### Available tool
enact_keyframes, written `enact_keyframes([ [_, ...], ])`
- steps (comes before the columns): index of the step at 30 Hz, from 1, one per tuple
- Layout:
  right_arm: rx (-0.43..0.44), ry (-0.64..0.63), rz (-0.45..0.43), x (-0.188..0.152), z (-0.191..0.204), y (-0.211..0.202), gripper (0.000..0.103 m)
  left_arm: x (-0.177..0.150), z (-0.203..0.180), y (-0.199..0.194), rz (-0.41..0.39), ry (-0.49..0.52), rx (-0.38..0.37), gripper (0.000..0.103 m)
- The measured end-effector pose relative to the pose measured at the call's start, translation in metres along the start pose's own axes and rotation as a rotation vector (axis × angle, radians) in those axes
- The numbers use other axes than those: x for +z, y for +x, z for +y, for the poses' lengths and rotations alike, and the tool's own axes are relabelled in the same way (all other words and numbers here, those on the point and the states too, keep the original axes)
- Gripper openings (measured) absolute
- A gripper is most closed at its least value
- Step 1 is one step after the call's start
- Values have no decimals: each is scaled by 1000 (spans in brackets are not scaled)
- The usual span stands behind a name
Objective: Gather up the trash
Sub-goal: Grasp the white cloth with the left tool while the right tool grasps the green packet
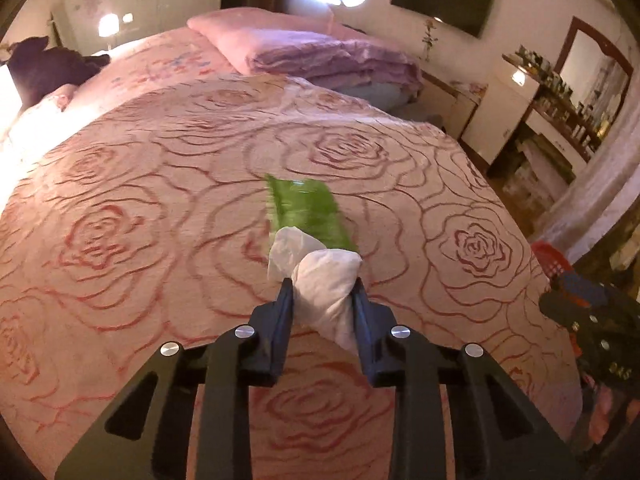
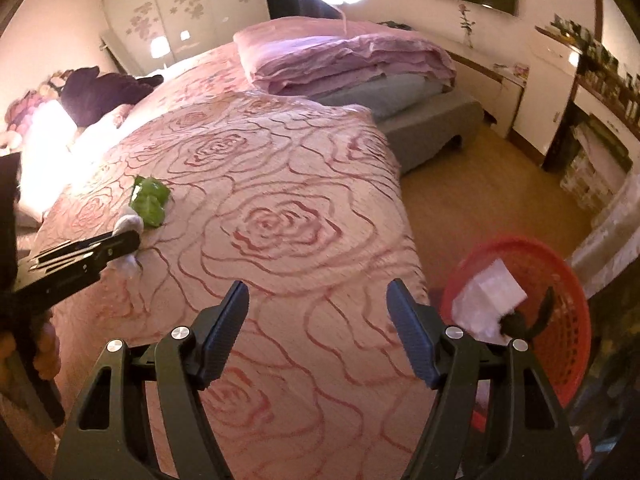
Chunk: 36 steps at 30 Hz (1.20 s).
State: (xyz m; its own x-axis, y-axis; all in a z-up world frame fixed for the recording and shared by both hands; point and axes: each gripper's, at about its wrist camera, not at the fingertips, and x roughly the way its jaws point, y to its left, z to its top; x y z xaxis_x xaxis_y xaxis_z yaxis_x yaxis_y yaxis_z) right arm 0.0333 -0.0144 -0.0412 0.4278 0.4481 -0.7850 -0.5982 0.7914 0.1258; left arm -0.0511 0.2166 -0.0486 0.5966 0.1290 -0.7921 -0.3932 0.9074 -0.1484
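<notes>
**Left gripper clamped on tissue wad; right gripper empty**

The left gripper [image 1: 323, 280] has its dark ribbed fingers [image 1: 285, 300] pressed in on a crumpled white tissue wad [image 1: 328, 284]. The wad is soft and creased, bulging out past the tips and trailing down between the jaws. Whether it still touches the bedspread cannot be told. Just beyond the tips lies a green plastic wrapper [image 1: 306, 208], glossy and flat but motion-blurred, so any print is unreadable; the wad covers its near end.

The bedspread [image 1: 160, 200] is plush pink, embossed with large red-outlined roses.

The right gripper [image 2: 318, 300] hovers with its jaws standing apart and nothing between them. To its right, off the bed's edge, sits a red plastic basket [image 2: 568, 320] with slotted walls, holding white crumpled paper [image 2: 490, 298] and a small dark item too blurred to identify. The gripper's frame cuts off the basket's near rim.
</notes>
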Motion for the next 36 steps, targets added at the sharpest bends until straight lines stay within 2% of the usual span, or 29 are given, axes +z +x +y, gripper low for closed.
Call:
enact_keyframes([
  [9,76,-114,2,33,63,35,69,-9,55,-30,-38,-86,133,27],
  [14,134,-156,24,48,105,54,69,-19,74,-29,-20,-141,142,27],
  [19,162,-172,22,62,139,71,69,-24,70,-31,-40,-115,157,27],
  [24,174,-182,23,71,162,88,69,-26,74,-33,-47,-129,139,27],
  [26,174,-183,31,71,166,93,64,-27,72,-32,-53,-123,144,27],
  [28,174,-188,42,69,169,96,53,-28,70,-32,-60,-116,151,27],
  [31,162,-191,33,66,169,96,42,-29,69,-32,-66,-107,159,27],
  [36,159,-186,30,62,160,93,37,-28,67,-32,-65,-105,167,27],
])
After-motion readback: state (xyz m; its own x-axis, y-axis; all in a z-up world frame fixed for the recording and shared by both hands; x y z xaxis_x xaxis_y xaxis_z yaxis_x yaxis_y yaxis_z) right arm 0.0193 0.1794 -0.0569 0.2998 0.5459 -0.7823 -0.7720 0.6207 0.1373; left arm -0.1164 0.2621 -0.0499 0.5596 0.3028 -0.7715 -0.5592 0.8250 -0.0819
